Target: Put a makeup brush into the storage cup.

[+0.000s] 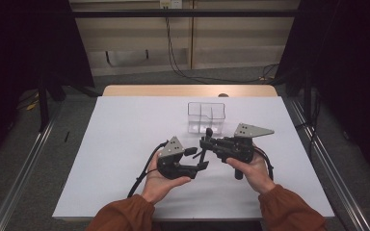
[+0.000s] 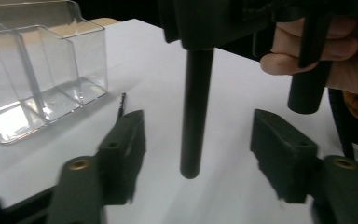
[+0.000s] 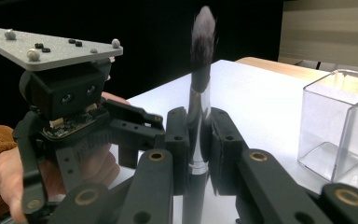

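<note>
A black-handled make-up brush (image 1: 205, 144) stands upright with its dark bristles (image 3: 202, 25) on top. My right gripper (image 1: 207, 143) is shut on the middle of its handle (image 3: 198, 116); in the right gripper view the pads press on it from both sides. My left gripper (image 1: 198, 158) sits just lower left of it and is open. In the left gripper view the handle's lower end (image 2: 195, 121) hangs between the left jaws without touching either pad (image 2: 127, 140).
A clear plastic box with dividers (image 1: 206, 117) stands empty on the white table (image 1: 120, 139) just beyond the grippers, and also appears in the gripper views (image 2: 32, 79) (image 3: 340, 135). A wooden strip (image 1: 188, 90) runs along the table's far edge.
</note>
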Demonstrator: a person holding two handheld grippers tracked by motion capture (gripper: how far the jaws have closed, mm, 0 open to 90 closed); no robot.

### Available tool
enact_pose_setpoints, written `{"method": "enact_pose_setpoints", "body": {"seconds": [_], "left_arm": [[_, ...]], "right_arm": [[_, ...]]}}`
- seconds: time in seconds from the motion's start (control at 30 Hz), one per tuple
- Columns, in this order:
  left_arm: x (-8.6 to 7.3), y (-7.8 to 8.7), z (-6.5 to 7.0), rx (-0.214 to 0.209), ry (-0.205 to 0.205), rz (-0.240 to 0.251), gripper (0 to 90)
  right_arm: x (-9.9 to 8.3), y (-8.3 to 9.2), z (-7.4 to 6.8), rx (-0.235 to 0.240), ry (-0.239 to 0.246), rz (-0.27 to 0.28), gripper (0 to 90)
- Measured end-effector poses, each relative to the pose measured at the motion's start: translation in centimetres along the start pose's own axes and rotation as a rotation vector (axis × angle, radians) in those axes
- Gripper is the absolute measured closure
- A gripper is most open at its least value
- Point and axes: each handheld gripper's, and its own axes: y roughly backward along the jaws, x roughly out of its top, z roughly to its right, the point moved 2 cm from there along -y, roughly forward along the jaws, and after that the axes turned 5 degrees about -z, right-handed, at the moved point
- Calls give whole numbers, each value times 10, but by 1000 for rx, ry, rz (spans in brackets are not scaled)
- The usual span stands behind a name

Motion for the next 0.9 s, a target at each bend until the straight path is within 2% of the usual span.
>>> {"method": "enact_pose_setpoints", "body": {"seconds": [0.03,0.1,0.2,0.33,0.37,0.43,0.57,0.7,0.73,0.8,0.87,0.9], "left_arm": [[0,0,0,0,0,0,268],[1,2,-2,44,-6,-5,211],[1,4,-3,52,-7,5,172],[2,5,-5,59,10,7,80],[2,6,-7,73,27,7,56],[2,8,-9,68,38,11,38],[2,12,-9,67,32,19,32],[-2,14,-13,130,29,5,32],[-4,15,-14,157,20,-9,32],[-4,17,-16,178,18,-30,32],[-4,20,-17,191,17,-25,32],[-4,22,-18,204,23,-6,33]], "right_arm": [[0,1,0,0,-1,2,802],[0,2,0,-2,0,5,803],[1,4,2,-7,-1,7,802],[1,7,3,-13,-5,12,802],[1,9,4,-16,-5,14,803],[1,10,4,-17,-8,15,803],[-1,11,5,-21,-7,11,802],[-2,13,6,-28,-8,13,802],[-1,14,6,-30,-7,13,802],[-1,15,7,-34,-6,14,803],[-2,15,7,-35,-7,14,803],[-2,16,7,-36,-8,11,802]]}}
